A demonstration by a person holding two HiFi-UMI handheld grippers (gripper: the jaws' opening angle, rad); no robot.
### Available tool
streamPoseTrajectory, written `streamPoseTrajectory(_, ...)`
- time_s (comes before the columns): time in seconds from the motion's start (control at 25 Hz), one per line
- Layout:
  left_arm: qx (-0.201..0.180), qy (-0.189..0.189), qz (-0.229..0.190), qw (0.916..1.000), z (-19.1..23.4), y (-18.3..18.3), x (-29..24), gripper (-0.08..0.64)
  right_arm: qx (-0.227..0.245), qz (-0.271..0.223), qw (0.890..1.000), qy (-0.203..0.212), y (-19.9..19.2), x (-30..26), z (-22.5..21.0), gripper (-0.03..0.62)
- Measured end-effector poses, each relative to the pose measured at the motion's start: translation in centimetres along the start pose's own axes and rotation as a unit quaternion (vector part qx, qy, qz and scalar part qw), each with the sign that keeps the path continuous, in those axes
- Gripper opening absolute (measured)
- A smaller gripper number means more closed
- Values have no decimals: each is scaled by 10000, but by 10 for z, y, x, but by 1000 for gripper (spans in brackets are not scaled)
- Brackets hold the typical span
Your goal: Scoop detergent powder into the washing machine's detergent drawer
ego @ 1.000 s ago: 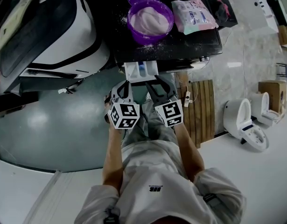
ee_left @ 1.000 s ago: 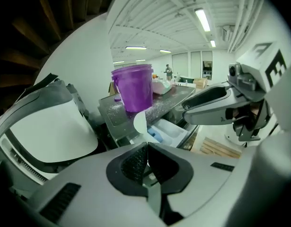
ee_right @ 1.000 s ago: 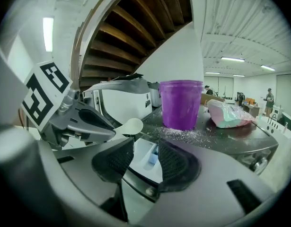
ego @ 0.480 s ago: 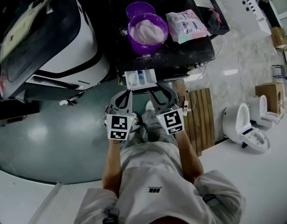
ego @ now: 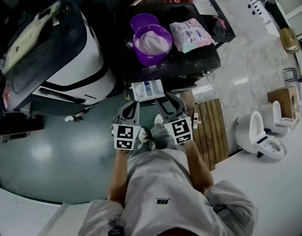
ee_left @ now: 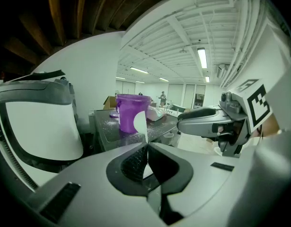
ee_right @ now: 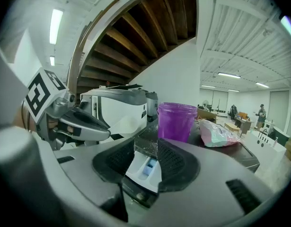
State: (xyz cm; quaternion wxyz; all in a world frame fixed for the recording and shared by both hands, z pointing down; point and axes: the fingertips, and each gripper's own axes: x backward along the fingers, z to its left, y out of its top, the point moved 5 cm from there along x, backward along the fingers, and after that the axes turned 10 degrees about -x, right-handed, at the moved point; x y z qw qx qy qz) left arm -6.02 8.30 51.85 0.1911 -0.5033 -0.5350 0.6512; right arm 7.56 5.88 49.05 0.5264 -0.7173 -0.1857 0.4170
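Purple tub point(ego: 151, 58) — one; white drawer point(ego: 137, 91) — one

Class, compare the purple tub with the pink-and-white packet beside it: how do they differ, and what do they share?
The purple tub is round and rigid; the packet is flat and soft. The tub stands open, showing white powder; the packet lies flat with no opening visible. The tub is plain purple; the packet is printed. Both rest on the dark machine top, behind the open drawer.
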Motion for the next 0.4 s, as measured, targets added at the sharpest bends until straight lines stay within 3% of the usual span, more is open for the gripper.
streamPoseTrajectory(0.4,-52,-52,-167,9998,5,8,5,15,26,23,9998,-203,1,5,2,149)
